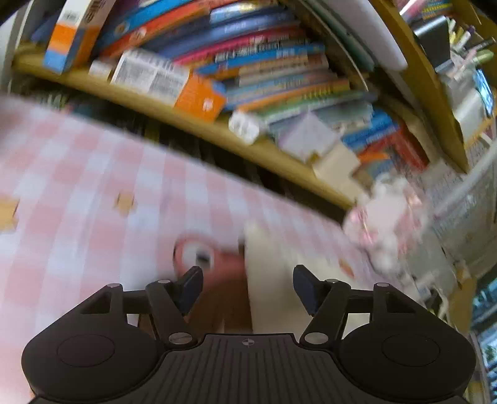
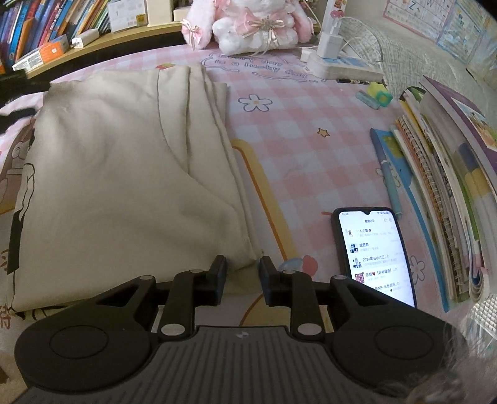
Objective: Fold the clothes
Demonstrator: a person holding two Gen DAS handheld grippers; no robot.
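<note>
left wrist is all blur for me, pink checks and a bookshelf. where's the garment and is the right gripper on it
Observer: The beige garment lies folded on the pink checked cover; the right gripper is at its near corner, jaws slightly apart, nothing clamped.
Operator: anything beside it i could hit
Observer: A phone, screen lit, lies just right of the gripper.
Operator: and past the phone
Observer: A stack of books with a teal pen along its left side.
Operator: far edge?
Observer: A pink and white plush toy sits beyond the garment.
</note>
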